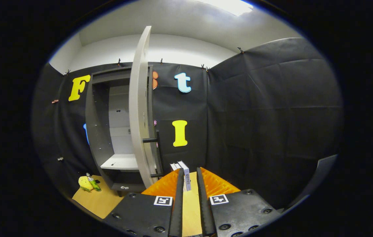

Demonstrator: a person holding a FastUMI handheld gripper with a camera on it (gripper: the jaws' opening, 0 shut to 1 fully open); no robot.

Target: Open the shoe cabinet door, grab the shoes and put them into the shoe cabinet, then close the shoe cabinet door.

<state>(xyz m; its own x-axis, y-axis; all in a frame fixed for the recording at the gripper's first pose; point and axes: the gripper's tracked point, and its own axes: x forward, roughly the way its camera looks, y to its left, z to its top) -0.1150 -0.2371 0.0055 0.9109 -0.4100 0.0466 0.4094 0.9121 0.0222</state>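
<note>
The shoe cabinet (98, 131) stands against the booth wall, beyond my fingers and to their left, with a dark frame and a pale inside. Its light door (138, 108) is swung wide open towards me, edge on, and a dark bar handle (150, 140) sticks out of it. A white shelf (120, 162) inside carries nothing that I can see. My gripper (190, 170) hovers over the wooden table (191, 204), open by a narrow gap with nothing between the fingers. Its tips lie just right of the door's lower edge.
A thin grey and white box-like thing (183, 168) stands upright just ahead of the fingertips, by the door's foot. A yellow soft toy (84, 183) and a small green bottle (93, 184) lie on the table left of the cabinet. Black cloth walls close in on the right.
</note>
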